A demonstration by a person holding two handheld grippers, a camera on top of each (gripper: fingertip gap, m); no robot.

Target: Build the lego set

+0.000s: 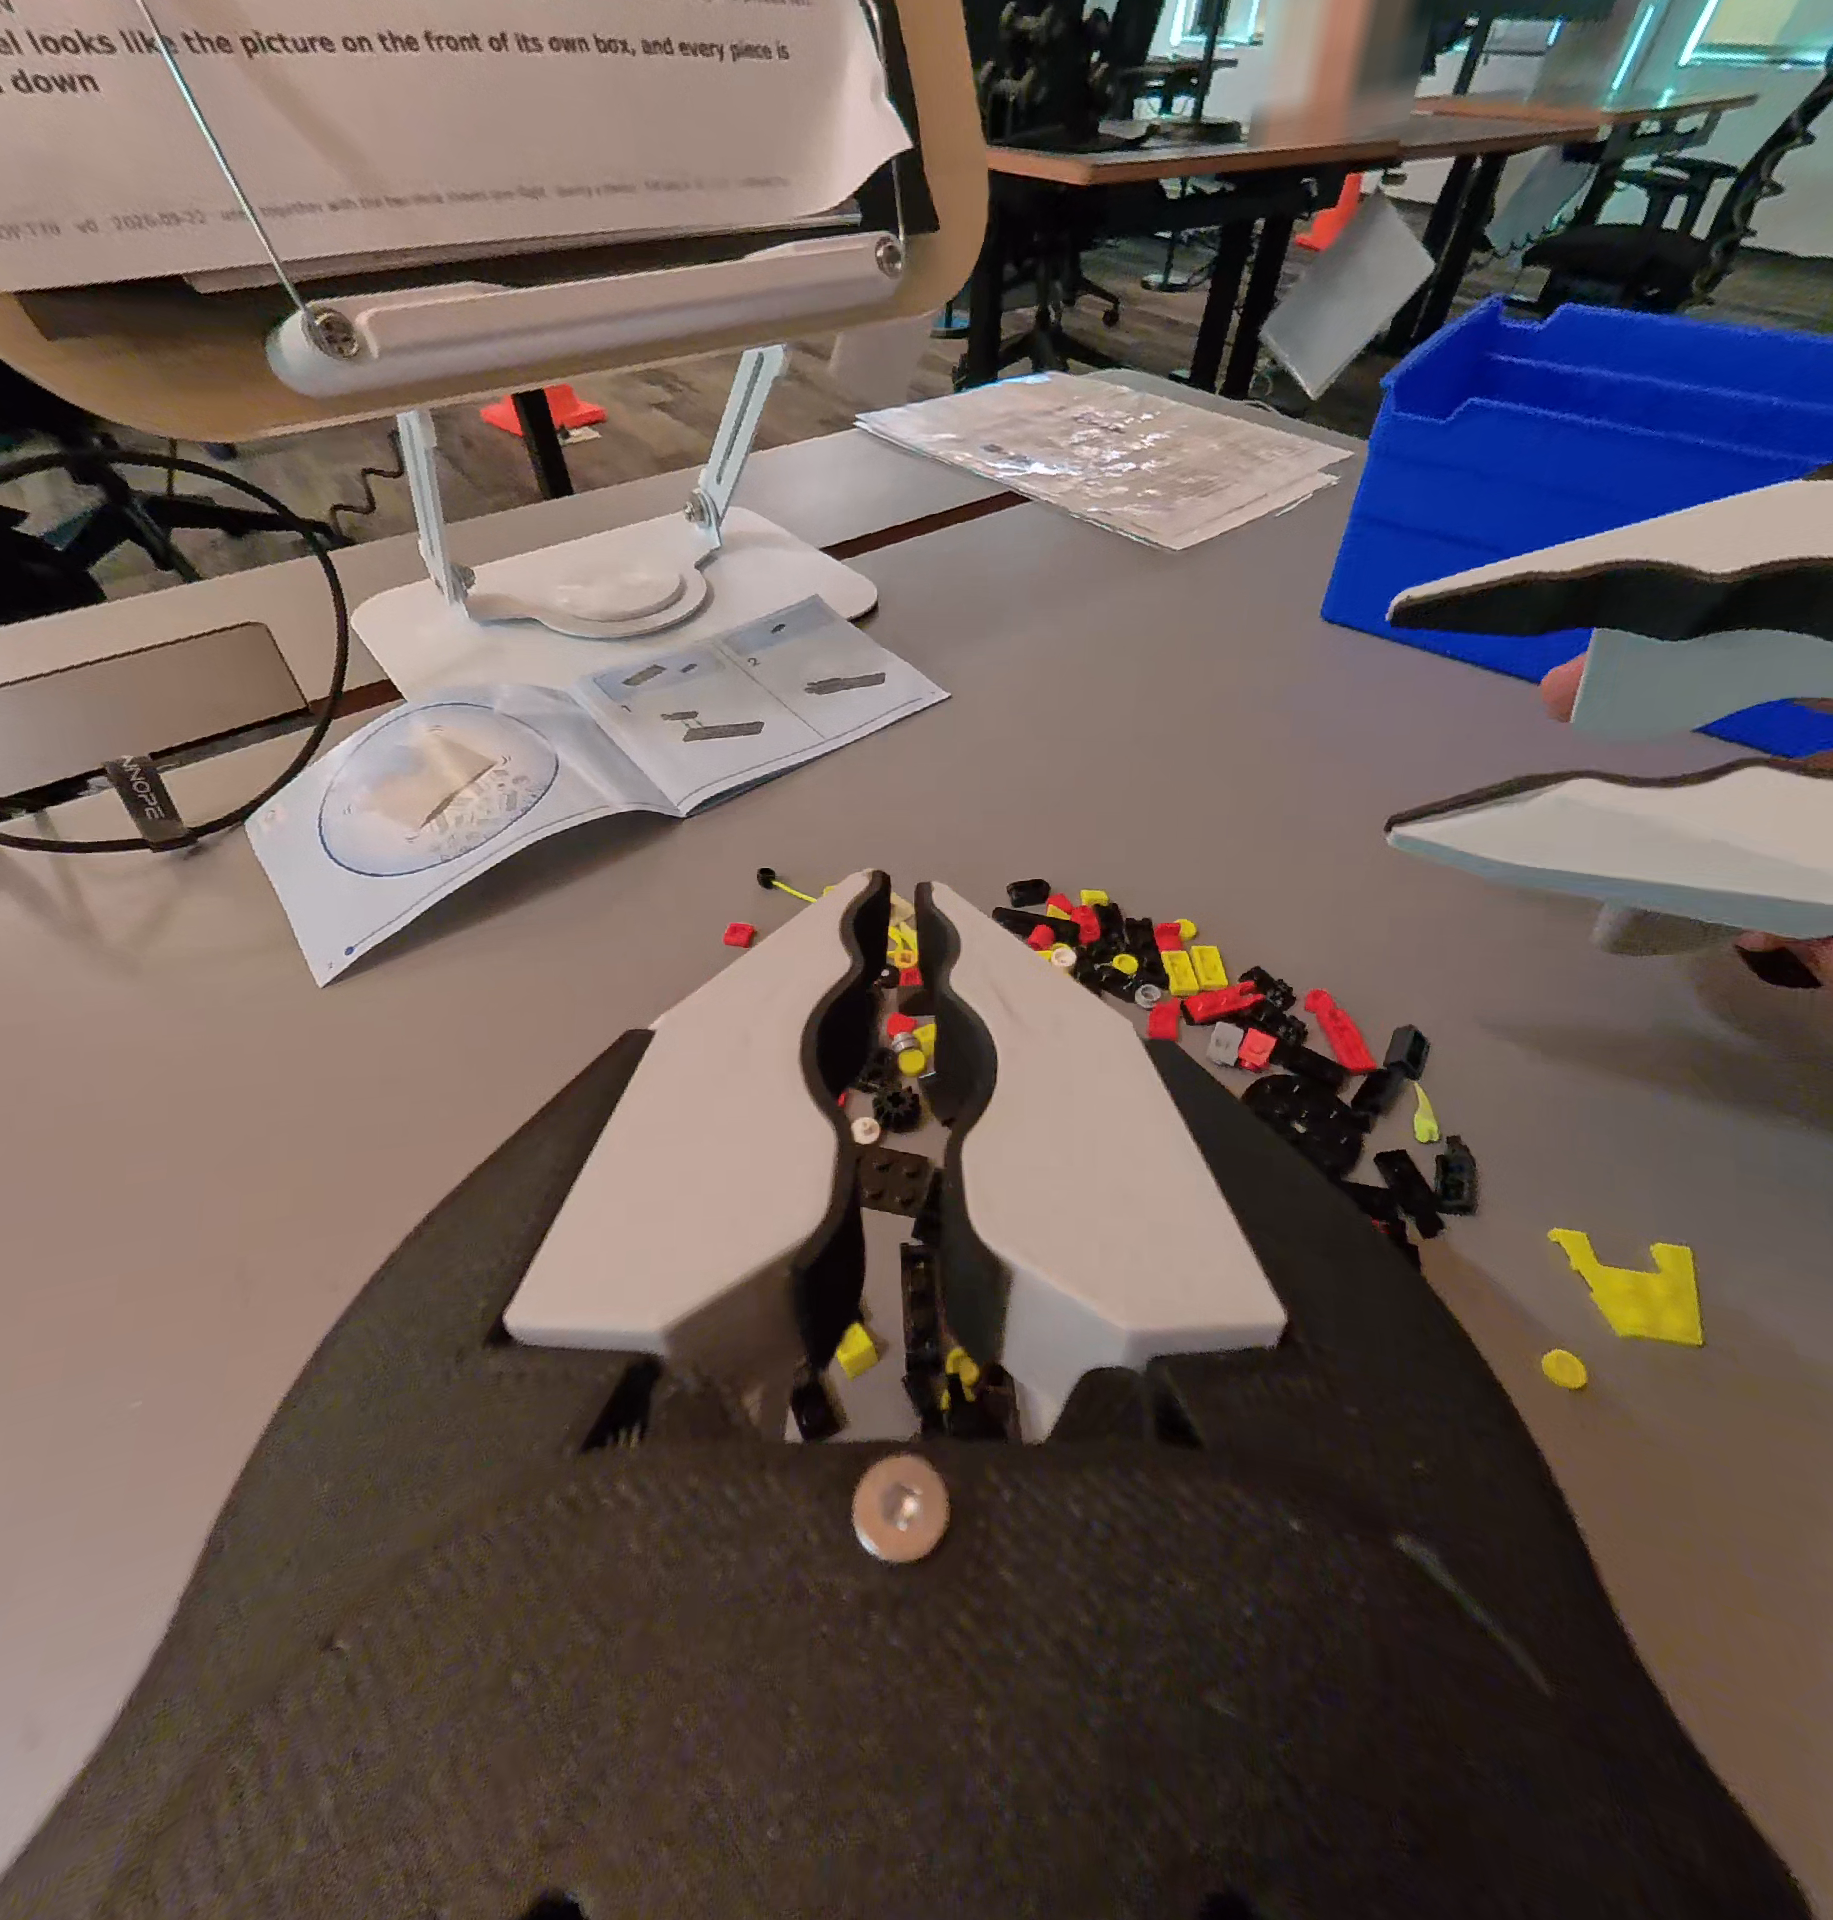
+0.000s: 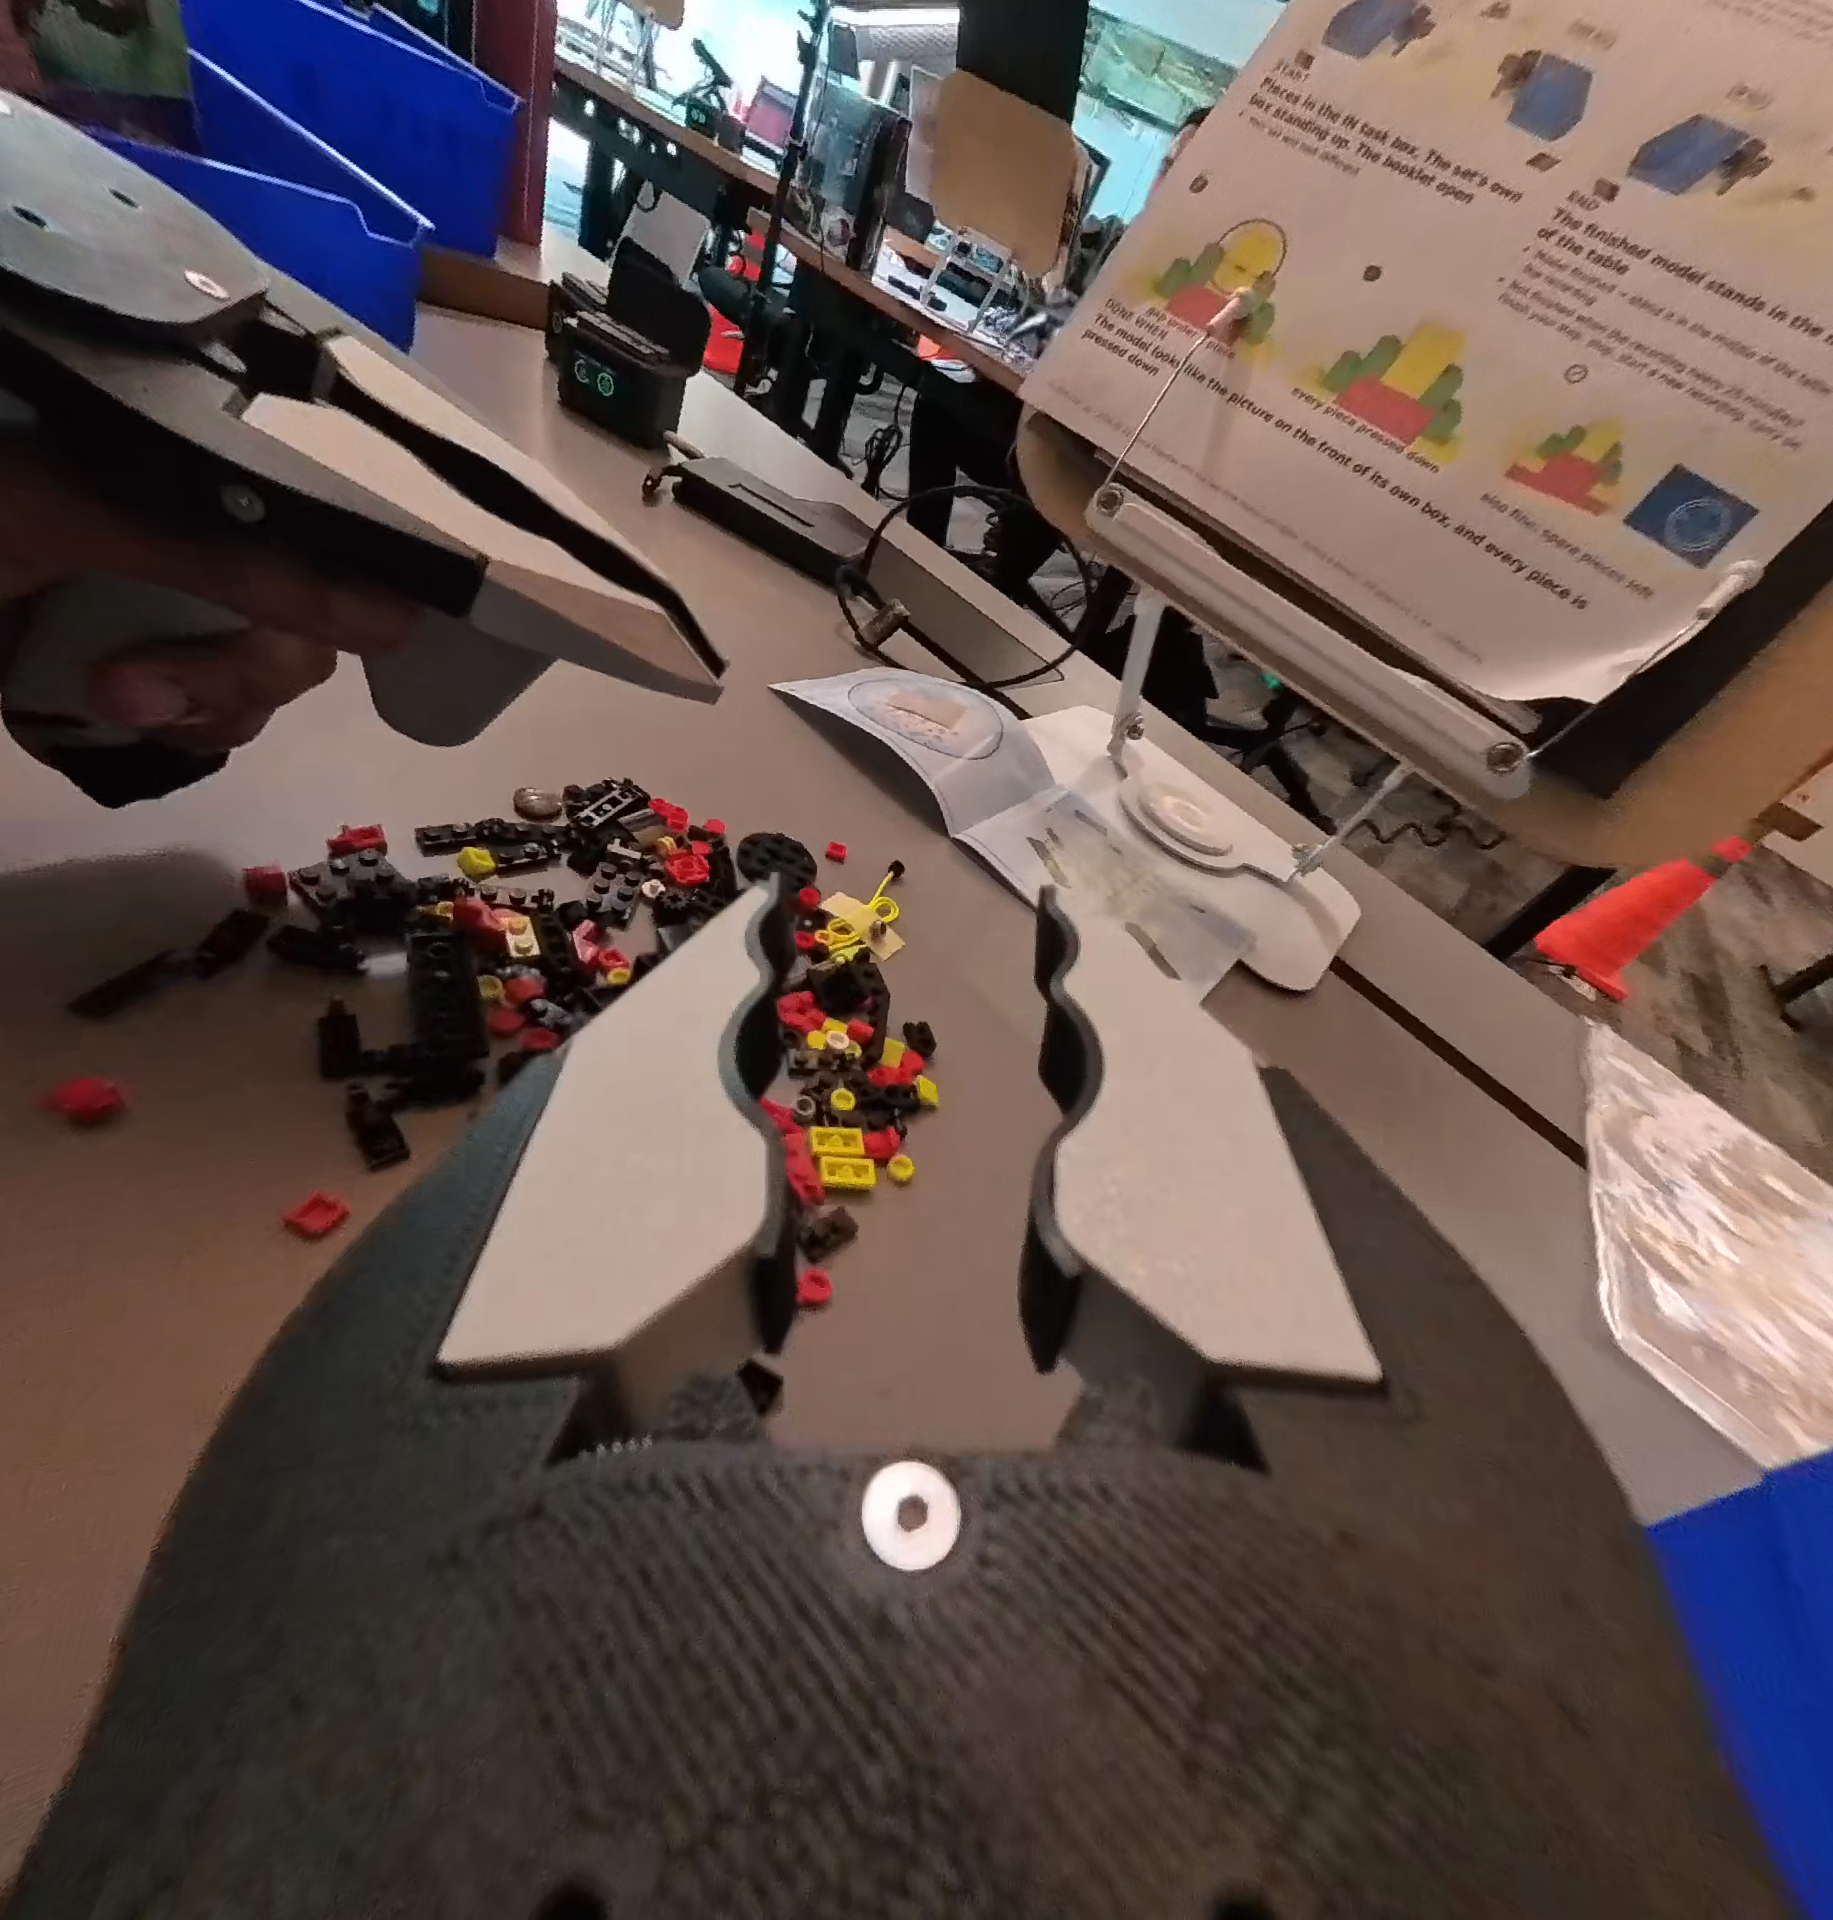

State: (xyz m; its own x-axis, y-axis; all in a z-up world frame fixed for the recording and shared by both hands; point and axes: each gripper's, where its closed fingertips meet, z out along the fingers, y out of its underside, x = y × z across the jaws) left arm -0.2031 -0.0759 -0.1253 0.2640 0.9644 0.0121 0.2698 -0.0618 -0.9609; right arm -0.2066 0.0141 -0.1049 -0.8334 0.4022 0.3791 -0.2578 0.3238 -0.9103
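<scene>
left wrist view, left gripper [image 1: 899, 883] nearly closed over loose lego pieces [image 1: 1203, 987], right gripper [image 2: 912, 904] wide, booklet [image 1: 579, 769] beyond

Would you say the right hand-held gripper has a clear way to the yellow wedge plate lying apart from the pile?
Probably yes: the right hand-held gripper is open above the table, and the yellow wedge plate lies alone with bare table around it, only a small yellow round piece nearby.
</scene>
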